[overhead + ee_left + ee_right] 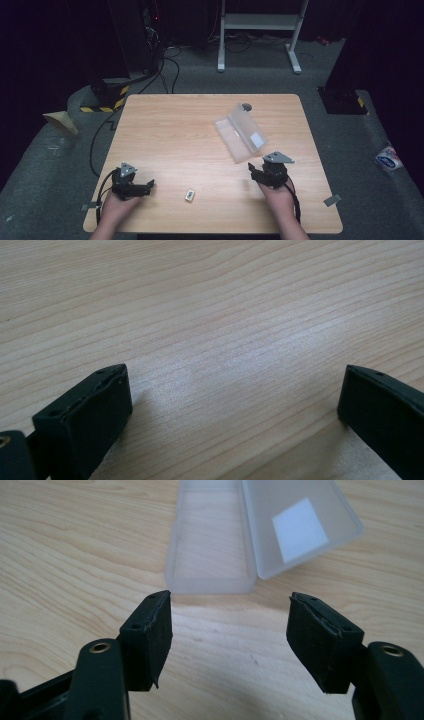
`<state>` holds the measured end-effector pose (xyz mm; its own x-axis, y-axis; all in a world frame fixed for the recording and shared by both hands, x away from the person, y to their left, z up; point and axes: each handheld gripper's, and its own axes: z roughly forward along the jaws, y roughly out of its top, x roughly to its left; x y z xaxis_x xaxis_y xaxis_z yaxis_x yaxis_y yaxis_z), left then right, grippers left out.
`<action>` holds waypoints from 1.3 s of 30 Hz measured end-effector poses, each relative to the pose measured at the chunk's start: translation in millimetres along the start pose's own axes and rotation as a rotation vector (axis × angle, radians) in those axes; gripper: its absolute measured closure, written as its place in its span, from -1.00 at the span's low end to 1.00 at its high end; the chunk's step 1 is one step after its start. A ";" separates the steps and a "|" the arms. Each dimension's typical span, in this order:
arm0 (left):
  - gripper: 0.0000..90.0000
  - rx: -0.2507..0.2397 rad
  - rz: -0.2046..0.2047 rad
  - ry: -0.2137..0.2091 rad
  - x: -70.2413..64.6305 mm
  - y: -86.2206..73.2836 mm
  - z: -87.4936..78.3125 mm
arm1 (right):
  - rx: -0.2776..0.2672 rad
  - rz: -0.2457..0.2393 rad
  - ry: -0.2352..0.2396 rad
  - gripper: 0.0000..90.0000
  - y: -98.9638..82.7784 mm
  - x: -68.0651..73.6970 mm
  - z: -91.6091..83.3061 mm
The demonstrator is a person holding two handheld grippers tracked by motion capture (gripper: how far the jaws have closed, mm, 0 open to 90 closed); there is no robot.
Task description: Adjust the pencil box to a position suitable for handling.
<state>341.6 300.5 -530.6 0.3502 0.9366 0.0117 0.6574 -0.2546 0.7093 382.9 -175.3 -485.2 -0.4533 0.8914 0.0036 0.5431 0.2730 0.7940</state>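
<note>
Hand-held grippers sat low on the bench (165, 130), both wide open and empty: the left hand-held gripper (149, 186) over bare wood, the right hand-held gripper (229, 625) just short of an open clear plastic case (212, 545). Small white block (190, 194) lay between them.

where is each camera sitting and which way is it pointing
High view: fixed above the person's side, looking forward and down on the wooden table; both forearms, the left gripper and right gripper enter from the bottom.
Left gripper view: rides the left gripper, looking low across bare tabletop; its two black jaws stand wide apart.
Right gripper view: rides the right gripper, facing the clear plastic case lying open; its jaws stand apart.
Shared: the case appears in the high and right gripper views.
</note>
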 end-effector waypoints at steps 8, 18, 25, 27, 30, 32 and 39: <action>-0.97 0.000 0.000 0.000 0.0 0.0 0.0 | 0.004 -0.015 0.033 -0.10 19.7 14.3 18.4; -0.97 0.000 -0.001 0.002 -0.1 0.1 0.0 | 0.021 -0.005 0.057 0.06 37.3 22.5 47.1; -0.97 0.000 -0.001 0.002 -0.1 0.1 0.1 | 0.033 -0.015 0.049 0.23 47.4 25.8 64.8; -0.97 0.000 -0.001 0.003 -0.1 0.1 0.0 | 0.050 -0.022 0.052 0.30 48.3 28.3 70.0; -0.97 0.000 -0.001 0.003 -0.1 0.1 0.0 | 0.061 -0.034 0.057 0.43 49.3 32.6 77.0; -0.97 0.000 -0.002 0.003 -0.1 0.1 0.0 | 0.068 -0.047 0.054 0.52 49.1 35.7 81.3; -0.96 -0.001 -0.002 0.003 0.0 0.1 0.1 | 0.098 -0.041 0.045 0.71 44.3 38.5 90.9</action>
<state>341.8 300.5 -530.5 0.3467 0.9379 0.0124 0.6575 -0.2524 0.7099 453.7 -96.0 -505.1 -0.5066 0.8622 0.0012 0.5891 0.3452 0.7306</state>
